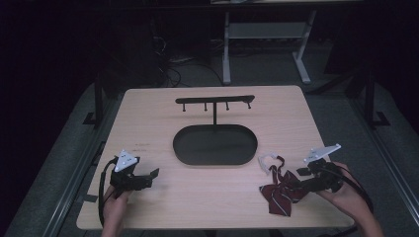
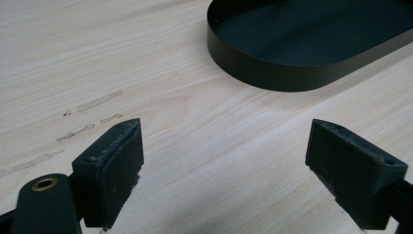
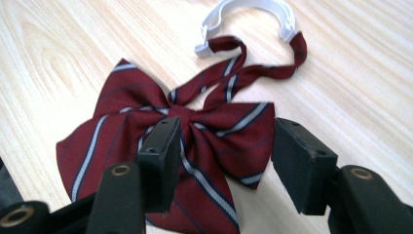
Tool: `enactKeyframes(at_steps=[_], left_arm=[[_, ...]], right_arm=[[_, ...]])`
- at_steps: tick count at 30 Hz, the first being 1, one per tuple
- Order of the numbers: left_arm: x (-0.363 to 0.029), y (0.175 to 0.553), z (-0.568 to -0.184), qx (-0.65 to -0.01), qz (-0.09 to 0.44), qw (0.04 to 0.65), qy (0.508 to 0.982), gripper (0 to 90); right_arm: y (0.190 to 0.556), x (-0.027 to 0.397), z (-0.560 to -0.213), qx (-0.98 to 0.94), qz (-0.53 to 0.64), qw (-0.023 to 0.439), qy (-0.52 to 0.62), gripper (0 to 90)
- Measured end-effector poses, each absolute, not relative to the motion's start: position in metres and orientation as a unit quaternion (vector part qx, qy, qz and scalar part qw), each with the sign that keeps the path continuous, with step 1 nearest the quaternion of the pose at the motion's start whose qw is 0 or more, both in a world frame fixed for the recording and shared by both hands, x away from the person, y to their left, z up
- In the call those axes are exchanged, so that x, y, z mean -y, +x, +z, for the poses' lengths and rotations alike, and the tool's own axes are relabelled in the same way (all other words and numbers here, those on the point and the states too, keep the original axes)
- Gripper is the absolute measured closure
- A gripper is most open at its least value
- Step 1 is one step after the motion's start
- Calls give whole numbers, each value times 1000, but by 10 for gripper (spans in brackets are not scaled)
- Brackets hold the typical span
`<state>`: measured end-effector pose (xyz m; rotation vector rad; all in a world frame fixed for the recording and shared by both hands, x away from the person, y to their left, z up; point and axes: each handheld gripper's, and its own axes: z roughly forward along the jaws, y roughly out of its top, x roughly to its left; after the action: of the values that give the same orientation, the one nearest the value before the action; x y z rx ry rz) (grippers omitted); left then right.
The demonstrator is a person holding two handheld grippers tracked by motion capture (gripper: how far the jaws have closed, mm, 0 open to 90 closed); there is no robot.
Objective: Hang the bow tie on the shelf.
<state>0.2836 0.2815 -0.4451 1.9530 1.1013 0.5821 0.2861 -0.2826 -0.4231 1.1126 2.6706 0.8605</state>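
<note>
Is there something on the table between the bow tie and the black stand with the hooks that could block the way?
Nothing visible blocks it. The bow tie lies by the right gripper, whose open jaws sit around one wing. Bare table separates it from the black tray, and the hook bar rises behind the tray.

A pale wood-grain surface (image 1: 148, 113) with rounded corners carries two things. A black oval tray (image 1: 183, 148) sits at its centre; from the tray's far side rises a thin post topped by a crossbar with four small pegs (image 1: 215, 100). A maroon bow tie (image 3: 122, 102) with pale stripes lies flat near the right front edge, its white plastic clasp (image 3: 243, 9) toward the tray. Faint scuff marks (image 2: 92, 102) show left of the tray.
</note>
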Motion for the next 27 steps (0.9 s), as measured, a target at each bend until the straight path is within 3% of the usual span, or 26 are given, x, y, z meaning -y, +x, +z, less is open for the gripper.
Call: enactKeyframes(at_steps=[27], left_arm=[[-284,282,-444,-434,231,402,772,136]], right_arm=[[342,245,-402,-913,255,38,316,449]])
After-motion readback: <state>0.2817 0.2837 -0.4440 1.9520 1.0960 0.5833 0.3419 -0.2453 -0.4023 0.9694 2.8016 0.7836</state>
